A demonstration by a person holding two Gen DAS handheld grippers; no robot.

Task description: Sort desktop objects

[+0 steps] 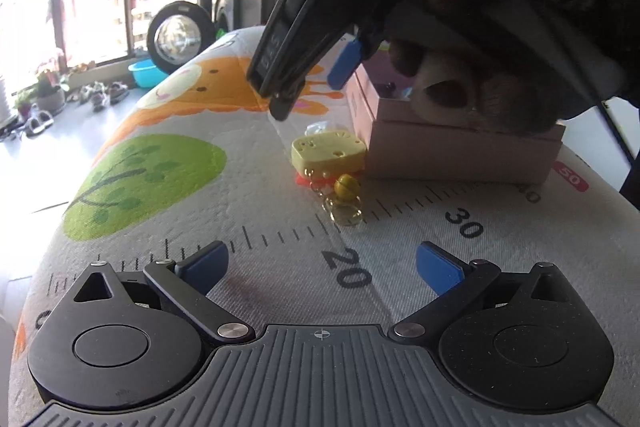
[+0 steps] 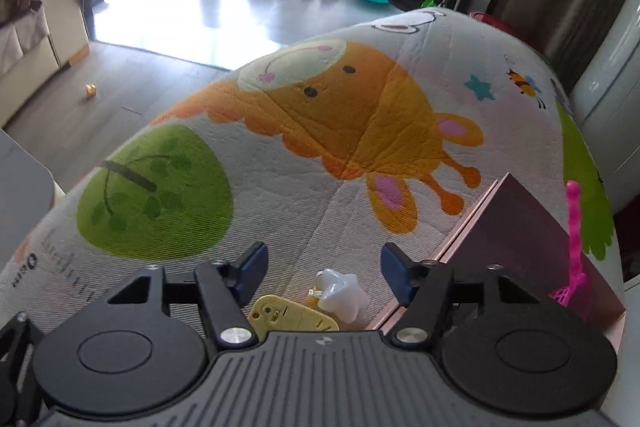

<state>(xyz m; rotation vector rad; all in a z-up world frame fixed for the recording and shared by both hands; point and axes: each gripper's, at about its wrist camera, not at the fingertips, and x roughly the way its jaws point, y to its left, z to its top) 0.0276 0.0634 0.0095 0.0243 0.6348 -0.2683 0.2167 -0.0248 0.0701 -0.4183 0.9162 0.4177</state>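
Right claw point(image 2: 324, 273) hung open, empty, above the yellow toy point(image 2: 294, 319) w/ white star point(image 2: 342, 293) just beyond; box point(image 2: 516, 223) on its right. Left claw point(image 1: 322, 267) open too, farther back.

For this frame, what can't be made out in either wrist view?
- Pink box contents, left wrist view: the gloved right hand covers most of the opening.
- Yellow block, right wrist view: cut off by the right gripper body.
- Pink toy in the box, right wrist view: lower end hidden by the gripper.
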